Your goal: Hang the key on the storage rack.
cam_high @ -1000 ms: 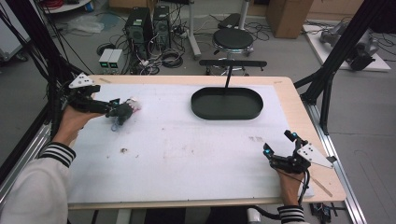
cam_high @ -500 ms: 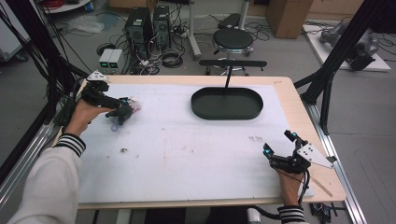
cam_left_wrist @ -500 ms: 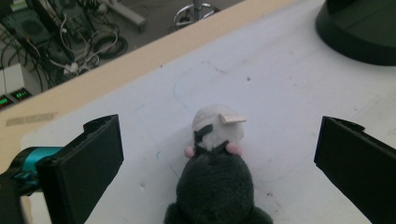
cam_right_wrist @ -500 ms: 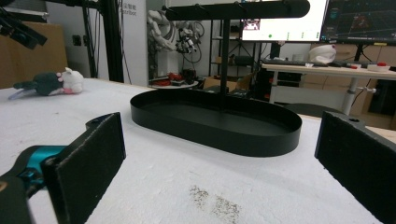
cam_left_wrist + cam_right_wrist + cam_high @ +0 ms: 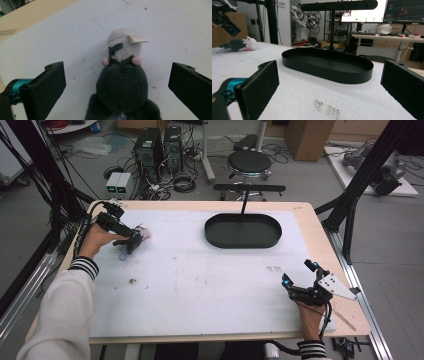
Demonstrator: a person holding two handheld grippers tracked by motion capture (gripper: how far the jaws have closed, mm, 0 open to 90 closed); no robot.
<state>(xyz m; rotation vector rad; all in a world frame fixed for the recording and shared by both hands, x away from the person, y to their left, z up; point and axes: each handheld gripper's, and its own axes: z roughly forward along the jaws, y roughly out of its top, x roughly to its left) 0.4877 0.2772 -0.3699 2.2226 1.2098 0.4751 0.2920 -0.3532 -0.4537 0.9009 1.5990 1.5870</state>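
1. At the counter's (image 5: 300,215) far left corner, the person's left claw (image 5: 117,82) hangs over a small plush toy (image 5: 122,85), its two black jaws spread wide on either side of the dark grey body and touching neither flank.
2. The plush toy lies flat on the white mat (image 5: 200,280), its white head with pink cheeks and a paper tag pointing away from the claw; in the high view it (image 5: 141,236) sits just beyond the left hand (image 5: 97,237).
3. The left claw (image 5: 131,241) shows there at the tip of the outstretched arm, a striped cuff at the wrist.
4. Near the counter's near right corner, the right claw (image 5: 297,279) rests low over the mat, jaws set wide apart and holding nothing.
5. A black oval tray (image 5: 243,231) with an upright T-shaped stand (image 5: 332,30) sits toward the far edge, right of centre, well apart from both claws.
6. Brown specks (image 5: 327,107) mark the mat just ahead of the right claw (image 5: 329,92).
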